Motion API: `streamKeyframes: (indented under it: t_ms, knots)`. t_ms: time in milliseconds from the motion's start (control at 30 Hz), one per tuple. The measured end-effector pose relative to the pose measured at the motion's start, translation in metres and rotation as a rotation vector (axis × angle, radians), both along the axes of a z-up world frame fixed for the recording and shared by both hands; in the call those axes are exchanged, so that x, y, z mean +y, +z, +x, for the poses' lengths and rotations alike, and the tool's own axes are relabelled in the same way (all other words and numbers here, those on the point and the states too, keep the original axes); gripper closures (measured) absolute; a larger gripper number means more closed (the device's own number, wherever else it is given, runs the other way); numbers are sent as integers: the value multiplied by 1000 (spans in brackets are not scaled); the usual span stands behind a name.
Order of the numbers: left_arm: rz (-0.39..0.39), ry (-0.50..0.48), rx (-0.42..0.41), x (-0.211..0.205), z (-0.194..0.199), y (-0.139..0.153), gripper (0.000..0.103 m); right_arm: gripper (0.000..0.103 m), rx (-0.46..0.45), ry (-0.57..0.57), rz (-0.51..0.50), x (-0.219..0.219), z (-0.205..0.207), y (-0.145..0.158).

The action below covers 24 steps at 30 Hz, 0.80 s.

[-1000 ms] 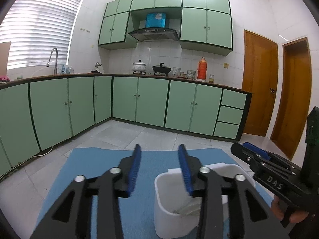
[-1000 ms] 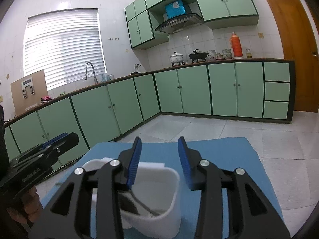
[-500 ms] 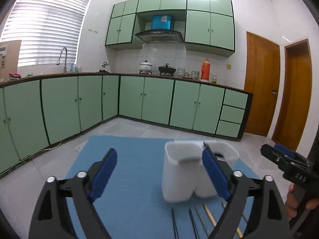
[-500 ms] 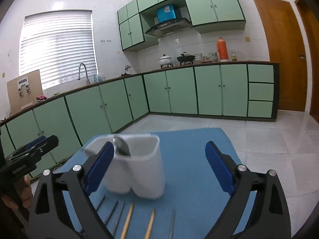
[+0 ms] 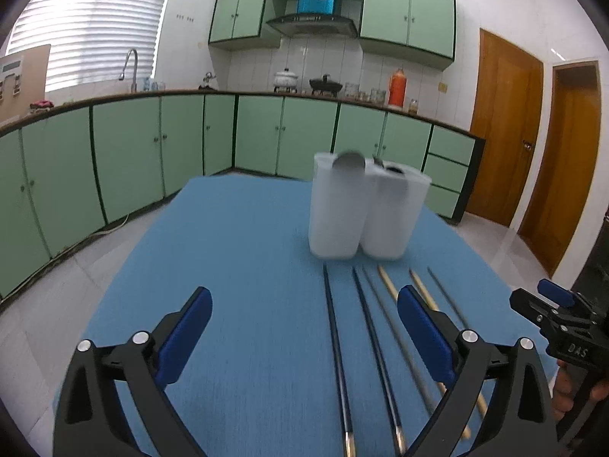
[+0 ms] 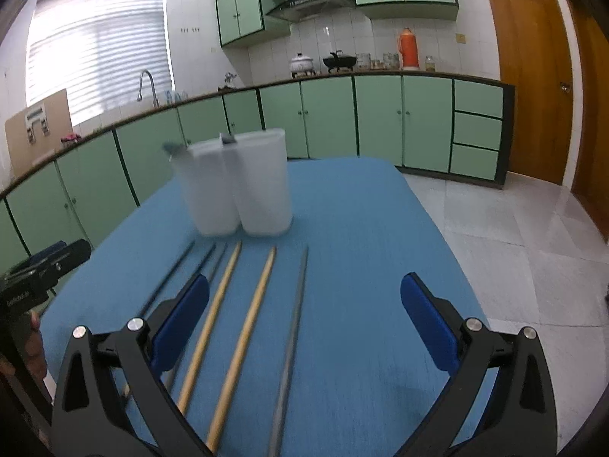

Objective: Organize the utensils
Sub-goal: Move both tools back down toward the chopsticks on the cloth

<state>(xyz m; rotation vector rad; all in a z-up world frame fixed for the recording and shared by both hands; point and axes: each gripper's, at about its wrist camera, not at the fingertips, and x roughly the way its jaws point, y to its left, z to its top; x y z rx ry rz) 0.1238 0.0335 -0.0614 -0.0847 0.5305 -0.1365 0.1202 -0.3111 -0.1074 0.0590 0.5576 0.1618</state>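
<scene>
Six chopsticks (image 6: pixel 243 327), two wooden, lie lower centre under the right tool (image 6: pixel 304 320) and left tool (image 5: pixel 304 327), both just opened wide, empty.

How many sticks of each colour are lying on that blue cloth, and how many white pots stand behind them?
Black chopsticks: 2
Grey chopsticks: 2
Wooden chopsticks: 2
White pots: 2
Total: 8

Chopsticks (image 6: pixel 222 312) before holder (image 6: pixel 243 186), seemingly apart
</scene>
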Motion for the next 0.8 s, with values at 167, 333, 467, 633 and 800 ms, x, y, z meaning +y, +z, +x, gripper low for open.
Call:
streamKeyframes:
  t_ms: [167,333,467,633,800]
  knots:
    - [35,9,19,-2,-25,-13,7,5,9,-17,-21,0,-30,-15]
    - [54,12,34,-2,-45,-23,7,6,35,-26,-10,-4,-50,-28]
    - [47,23,50,0,-57,-30,7,6,46,-36,-23,-5,-68,-41]
    - [46,29,68,2,-66,-37,7,21,44,-36,-42,-3,-76,-49]
    - [63,28,66,0,-74,-39,7,35,47,-28,-41,0,-80,-53]
